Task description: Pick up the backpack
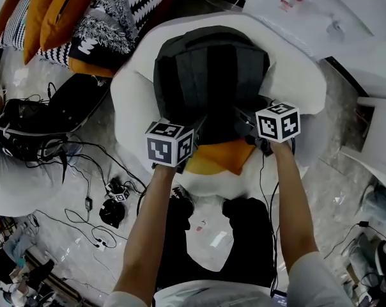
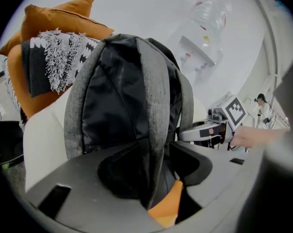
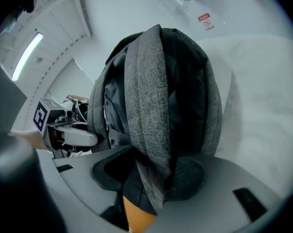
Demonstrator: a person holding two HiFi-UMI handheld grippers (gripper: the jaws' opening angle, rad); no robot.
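A black backpack point(image 1: 209, 82) with grey shoulder straps stands upright on a white armchair point(image 1: 126, 98), over an orange cushion point(image 1: 222, 157). Both grippers are at its lower front edge. In the left gripper view, the left gripper point(image 2: 156, 174) is shut on one grey strap point(image 2: 154, 110), which runs down between its narrow jaws. In the right gripper view, the other grey strap point(image 3: 151, 106) hangs between the jaws of the right gripper point(image 3: 156, 178). It lies against one pad, with a dark gap at the other. From the head view the left gripper point(image 1: 198, 125) and right gripper point(image 1: 245, 121) sit side by side.
Orange and patterned cushions point(image 1: 71, 18) are piled at the back left. A black bag and tangled cables point(image 1: 46, 123) lie on the floor to the left. A white cabinet point(image 1: 378, 133) stands at the right. My dark trouser legs point(image 1: 244, 235) are in front of the chair.
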